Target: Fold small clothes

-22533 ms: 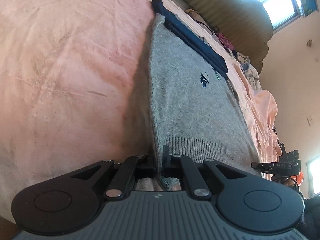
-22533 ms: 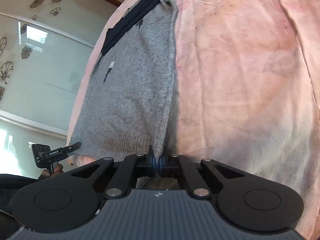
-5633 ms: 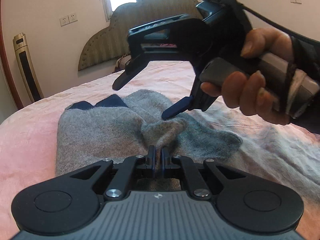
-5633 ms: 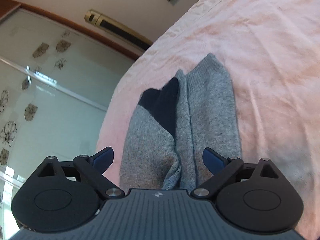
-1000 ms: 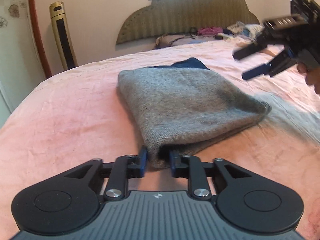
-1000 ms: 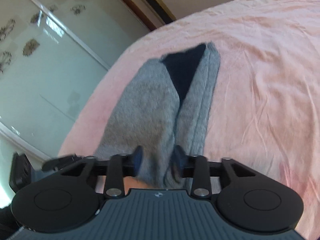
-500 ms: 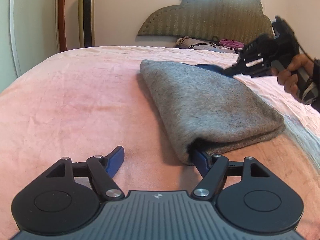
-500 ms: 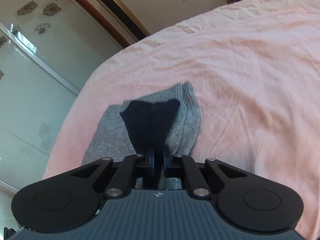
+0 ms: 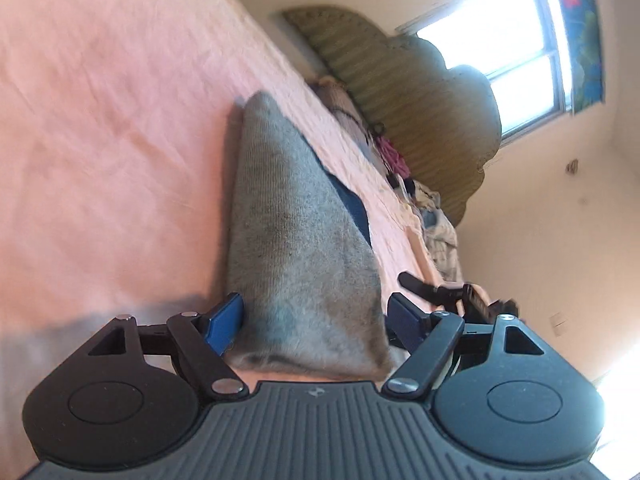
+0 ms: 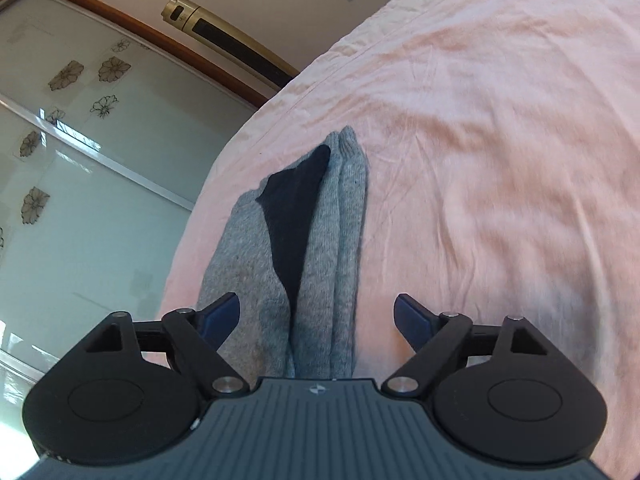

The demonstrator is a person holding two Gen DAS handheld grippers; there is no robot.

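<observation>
**Asker:** On the bed, where is the garment?

**Describer:** Your folded grey sweater lies flat on the pink sheet, a compact bundle with a navy patch showing along one fold. From your left wrist camera the view is rolled sideways, so the bed slopes up the frame. Behind it stand a padded green headboard and a bright window, with a loose heap of other clothes at the bed's head.

**Asker:** What are my tongs doing?

**Describer:** Your left gripper is released. Its blue pads stand wide either side of the sweater's near end, and the jaws have just been opening. The knit sits between them; the left pad looks just beside the cloth, though blur makes any contact hard to judge. Your right gripper is also released, jaws spread and just opened. The opposite end of the sweater lies between its pads without either pressing on it.

**Asker:** Can I see the other tool?

**Describer:** Yes, from the left camera your right gripper shows small and dark past the sweater's right edge. From the right camera you see frosted glass doors with flower prints and a tall gold and black appliance by the wall.
</observation>
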